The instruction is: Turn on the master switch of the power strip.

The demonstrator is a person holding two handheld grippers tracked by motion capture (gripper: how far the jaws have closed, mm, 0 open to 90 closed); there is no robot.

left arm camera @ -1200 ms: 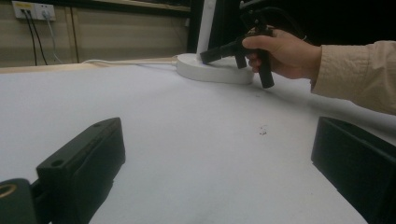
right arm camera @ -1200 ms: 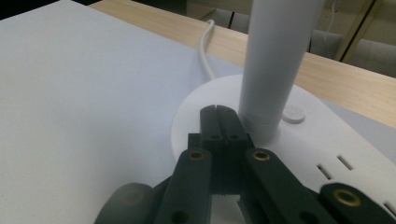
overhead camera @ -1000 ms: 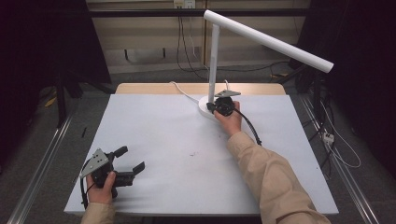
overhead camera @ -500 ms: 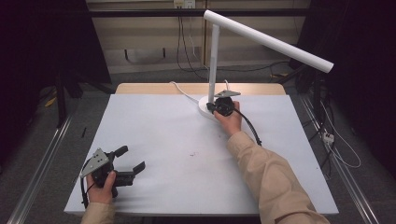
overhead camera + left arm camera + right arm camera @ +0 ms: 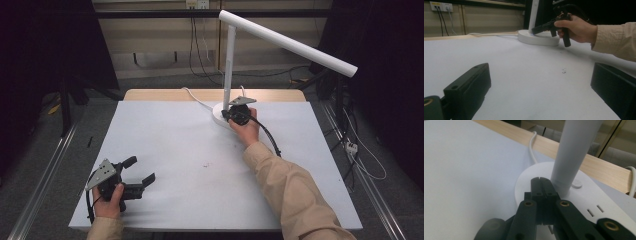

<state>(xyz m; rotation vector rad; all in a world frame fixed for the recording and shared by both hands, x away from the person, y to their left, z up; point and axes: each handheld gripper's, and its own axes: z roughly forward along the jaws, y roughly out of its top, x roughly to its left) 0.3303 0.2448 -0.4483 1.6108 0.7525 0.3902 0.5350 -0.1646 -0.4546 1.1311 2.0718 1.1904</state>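
Your left gripper (image 5: 536,92) over the white table (image 5: 524,75)
Jaws spread wide; ahead, your right hand (image 5: 576,28) holds its gripper (image 5: 536,29) at the lamp base (image 5: 537,40)

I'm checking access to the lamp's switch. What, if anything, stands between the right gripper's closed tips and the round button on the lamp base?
Nothing visible. The right gripper, jaws shut, rests over the lamp base beside the pole; the button lies just past it, unobstructed.
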